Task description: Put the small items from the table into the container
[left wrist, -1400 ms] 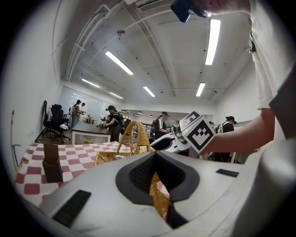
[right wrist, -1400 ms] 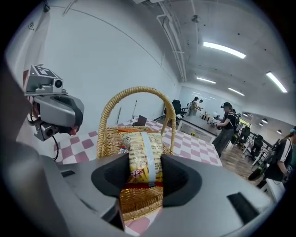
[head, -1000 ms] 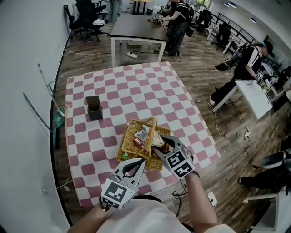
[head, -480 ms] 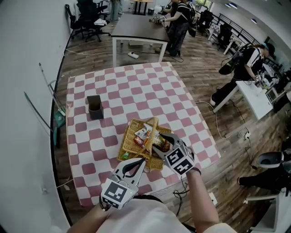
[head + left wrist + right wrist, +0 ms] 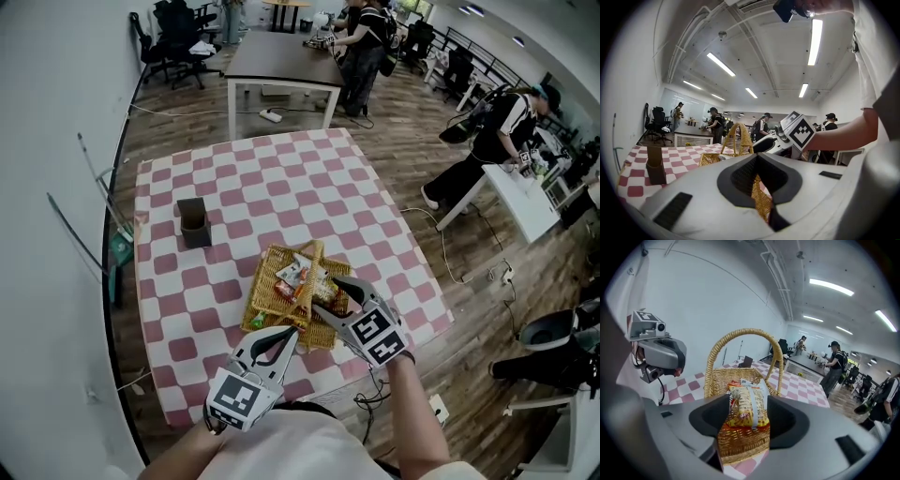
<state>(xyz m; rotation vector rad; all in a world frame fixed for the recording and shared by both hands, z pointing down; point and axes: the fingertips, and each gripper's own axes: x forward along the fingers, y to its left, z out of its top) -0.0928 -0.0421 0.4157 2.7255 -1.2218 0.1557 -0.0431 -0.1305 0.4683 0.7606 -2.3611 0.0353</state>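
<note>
1. Dark brown open-topped box [image 5: 194,222]: upright on the checked cloth [image 5: 309,178], left of frame centre.
2. Grey table [image 5: 281,58]: top centre, on the wood floor [image 5: 412,141].
3. Black office chairs [image 5: 178,37]: upper left.
4. White desk [image 5: 525,202]: right edge; a person [image 5: 506,117] bends over it.
5. Second person [image 5: 367,47]: top centre, beside the grey table.

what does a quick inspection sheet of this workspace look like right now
surface: pink-and-white checked tablecloth, flat
job's things: woven wicker basket with handle holding snack packets; yellow-orange snack packet at its rim
clutter: dark brown open box, apart from basket
grippers: left gripper shut on basket rim; right gripper jaws opening, packet between them
cables: white cable on floor
surroundings: people at desks, office chairs
</note>
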